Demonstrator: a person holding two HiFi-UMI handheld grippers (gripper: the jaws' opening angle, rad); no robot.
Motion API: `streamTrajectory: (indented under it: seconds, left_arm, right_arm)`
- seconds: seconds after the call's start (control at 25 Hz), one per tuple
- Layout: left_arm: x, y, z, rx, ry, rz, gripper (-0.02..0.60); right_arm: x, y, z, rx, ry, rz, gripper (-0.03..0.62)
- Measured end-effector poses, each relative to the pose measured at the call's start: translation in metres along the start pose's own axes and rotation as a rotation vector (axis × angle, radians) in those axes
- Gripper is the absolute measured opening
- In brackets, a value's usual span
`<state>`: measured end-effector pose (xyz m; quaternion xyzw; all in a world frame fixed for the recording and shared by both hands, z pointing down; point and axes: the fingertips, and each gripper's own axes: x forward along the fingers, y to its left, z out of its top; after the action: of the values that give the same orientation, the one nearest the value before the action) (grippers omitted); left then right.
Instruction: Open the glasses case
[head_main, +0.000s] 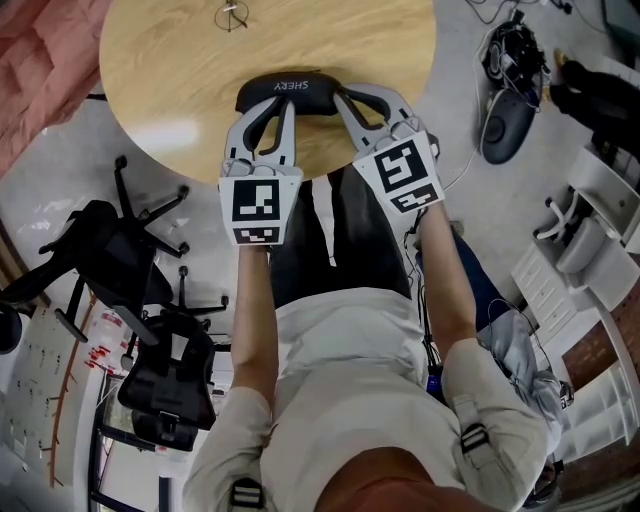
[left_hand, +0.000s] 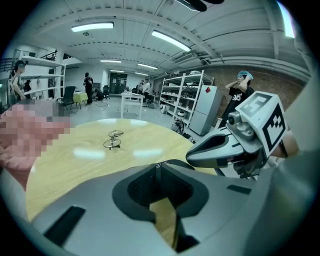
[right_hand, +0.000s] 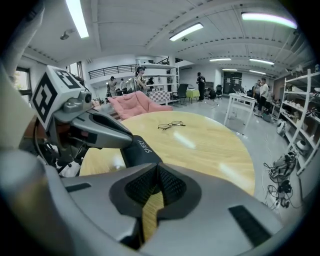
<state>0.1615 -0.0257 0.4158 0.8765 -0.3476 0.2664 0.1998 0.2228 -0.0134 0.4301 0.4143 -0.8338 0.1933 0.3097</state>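
Fingers (left_hand: 90, 220) on the left gripper (head_main: 286, 104) and right gripper (head_main: 343, 98) are pressed together, pinching nothing. Just past both sets of tips lies the black case (head_main: 290, 86), closed, on the near edge of the round worktop (head_main: 170, 70). From the head view, the left tips overlap its middle and the right tips its right end; contact is unclear. Far beyond the tips, glasses (head_main: 232, 14) rest on the wood.
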Motion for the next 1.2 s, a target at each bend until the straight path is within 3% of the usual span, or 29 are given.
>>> streamTrajectory:
  seconds: [0.76,1.2]
  left_arm:
    - [-0.027,0.035,-0.006,-0.03,0.016,0.125,0.057]
    - [-0.037,0.05,0.005,-0.016,0.006,0.106,0.057]
  right_arm:
    - [0.022,0.099,0.009,-0.085,0.007,0.175,0.02]
    - [0.037,0.14,0.02,-0.254,0.01,0.25,0.02]
